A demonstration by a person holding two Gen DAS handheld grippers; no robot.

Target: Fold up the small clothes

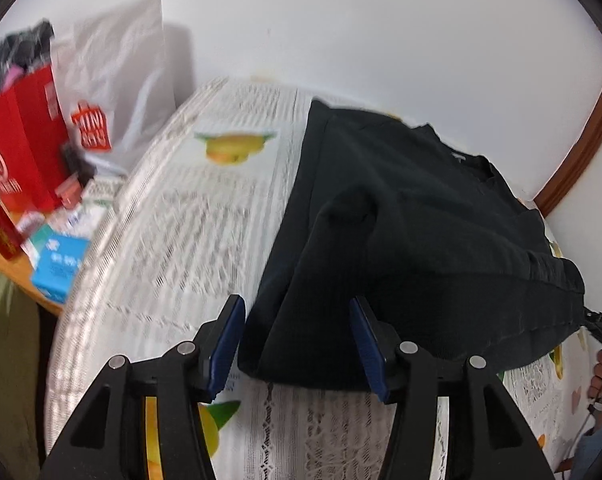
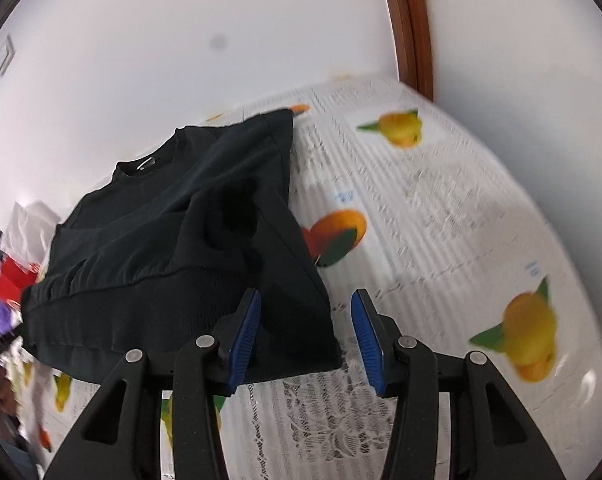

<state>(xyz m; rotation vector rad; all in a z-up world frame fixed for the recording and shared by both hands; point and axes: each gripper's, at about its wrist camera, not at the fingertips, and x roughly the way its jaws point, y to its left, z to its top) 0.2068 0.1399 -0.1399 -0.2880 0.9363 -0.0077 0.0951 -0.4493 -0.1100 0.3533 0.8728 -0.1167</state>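
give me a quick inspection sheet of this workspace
surface: tablecloth, white lace with fruit prints
job's things: black top lying partly folded, collar at the far end
clutter: red box, white bag, blue carton, all left of the cloth
grippers: left gripper open at the top's near hem; right gripper open at its near corner
cables: nothing seen
surroundings: white wall, brown frame

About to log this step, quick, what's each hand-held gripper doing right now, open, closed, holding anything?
Left hand-held gripper: open, holding nothing, at a near corner of the black top.
Right hand-held gripper: open, holding nothing, at the other near corner.
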